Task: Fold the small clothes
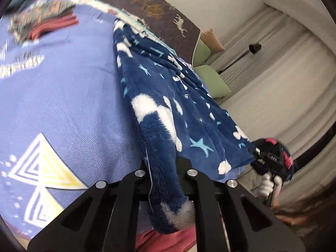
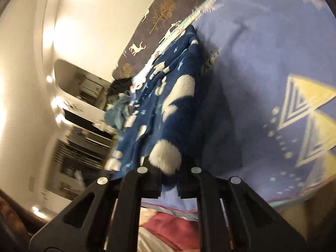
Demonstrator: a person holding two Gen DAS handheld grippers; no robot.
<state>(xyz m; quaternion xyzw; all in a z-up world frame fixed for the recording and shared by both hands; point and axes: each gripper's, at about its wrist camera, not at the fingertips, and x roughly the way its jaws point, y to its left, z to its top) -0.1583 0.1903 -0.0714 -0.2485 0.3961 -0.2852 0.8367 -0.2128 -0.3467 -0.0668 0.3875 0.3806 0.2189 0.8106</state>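
Fleece garment (image 1: 168, 109), navy with white patches, pinched by both grippers' fingers (image 1: 138, 173).

I see a navy fleece garment (image 1: 168, 109) with white blobs and pale-blue stars; under it, a lavender blanket (image 1: 63, 96) bearing yellow-and-white triangles; beyond it, brown cloth (image 1: 159, 6) printed with white deer

Garment (image 1: 163, 113): deep-pile fleece, fluffy, matt. Bedspread (image 1: 69, 96): woven cloth, fine herringbone texture. Left gripper (image 1: 166, 180): matt black plastic, polished metal pins.
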